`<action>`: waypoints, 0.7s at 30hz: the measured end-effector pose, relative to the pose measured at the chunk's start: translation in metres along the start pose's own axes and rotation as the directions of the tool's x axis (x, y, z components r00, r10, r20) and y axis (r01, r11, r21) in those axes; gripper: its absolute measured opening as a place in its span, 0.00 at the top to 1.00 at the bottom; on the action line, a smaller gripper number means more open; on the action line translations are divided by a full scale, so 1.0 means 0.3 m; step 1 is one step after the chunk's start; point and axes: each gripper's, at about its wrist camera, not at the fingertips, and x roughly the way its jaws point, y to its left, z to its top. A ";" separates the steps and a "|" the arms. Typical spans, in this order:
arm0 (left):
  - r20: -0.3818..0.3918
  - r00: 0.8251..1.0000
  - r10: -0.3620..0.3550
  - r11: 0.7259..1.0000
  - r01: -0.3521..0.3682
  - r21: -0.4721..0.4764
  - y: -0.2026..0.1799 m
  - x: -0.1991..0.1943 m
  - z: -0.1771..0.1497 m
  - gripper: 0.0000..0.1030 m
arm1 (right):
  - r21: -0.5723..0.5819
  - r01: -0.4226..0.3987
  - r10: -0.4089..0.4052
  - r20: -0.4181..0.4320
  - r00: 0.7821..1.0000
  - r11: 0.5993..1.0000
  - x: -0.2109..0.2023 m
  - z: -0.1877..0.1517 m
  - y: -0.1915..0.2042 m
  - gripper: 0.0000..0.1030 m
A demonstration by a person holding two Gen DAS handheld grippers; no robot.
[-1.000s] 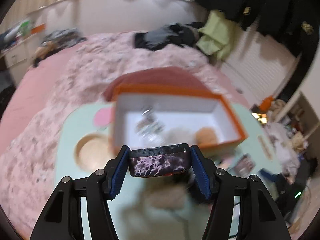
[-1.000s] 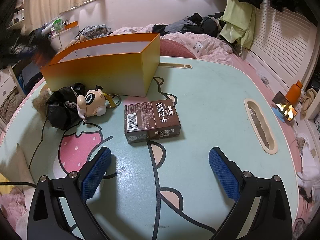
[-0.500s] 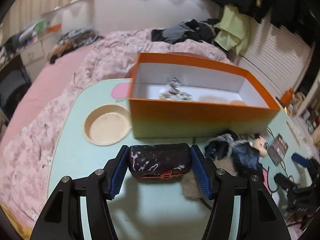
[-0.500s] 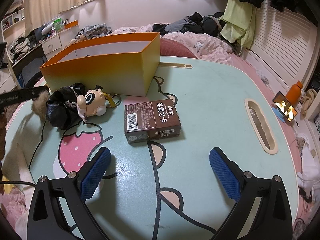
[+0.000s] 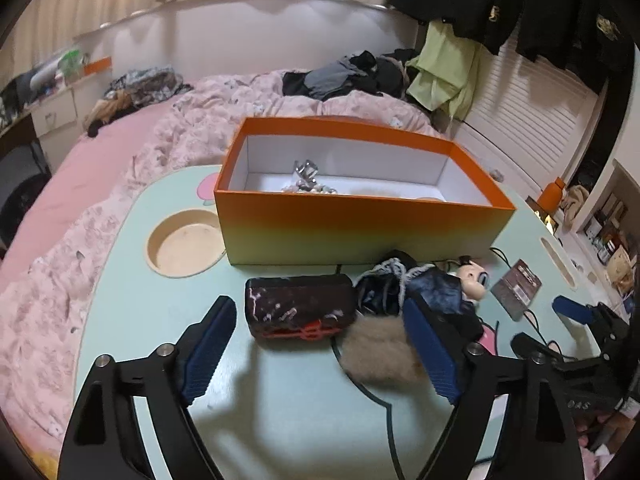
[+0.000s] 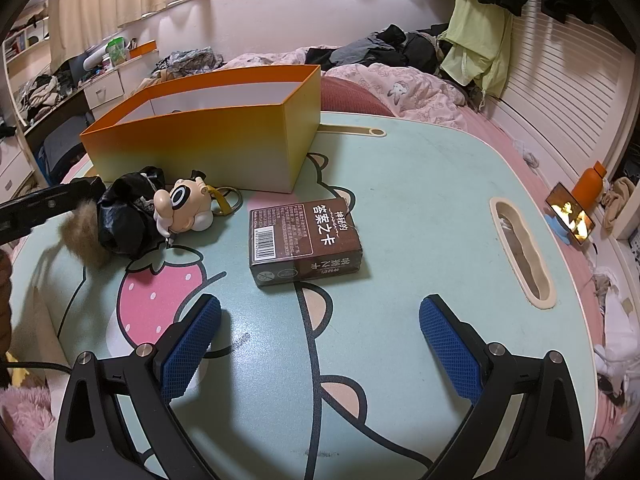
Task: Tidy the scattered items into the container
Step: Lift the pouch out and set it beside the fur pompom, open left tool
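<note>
Jaws of left gripper opening; dark pouch, clamped earlier, now released onto worktop; right gripper unchanged, spread empty.

Orange box top open — dark case, fluffy keychain crowd its front.

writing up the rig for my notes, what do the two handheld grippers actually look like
Both look alike. The left gripper and the right gripper each have two matte black angular arms with triangular cut-outs and silver round pivot screws. Each finger ends in a long blue pad with a fine cross-hatched grip texture. A thin black cable trails beside the right gripper's left arm. No hand or sleeve is clearly visible.
</note>
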 end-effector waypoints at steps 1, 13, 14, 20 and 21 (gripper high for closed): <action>0.000 1.000 0.008 1.000 -0.008 0.009 -0.010 -0.007 -0.010 0.11 | 0.000 0.000 0.000 0.000 1.000 1.000 -0.001 0.000 -0.001 0.03; -0.060 0.997 0.048 0.999 -0.049 -0.020 -0.032 0.039 -0.115 0.05 | 0.001 0.000 0.000 0.000 1.000 1.000 -0.002 0.000 -0.002 0.03; -0.074 0.995 0.065 0.998 -0.065 0.001 -0.042 0.046 -0.117 0.05 | 0.000 0.001 -0.001 0.000 1.000 1.000 -0.003 0.000 -0.001 0.03; -0.099 0.990 0.097 0.994 -0.092 0.058 -0.072 0.063 -0.124 0.01 | -0.005 0.005 -0.005 0.000 1.000 1.000 0.003 -0.001 0.005 0.03; -0.103 0.990 0.091 0.995 -0.086 0.058 -0.073 0.065 -0.125 0.01 | -0.006 0.007 -0.006 0.000 1.000 1.000 0.003 0.000 0.009 0.03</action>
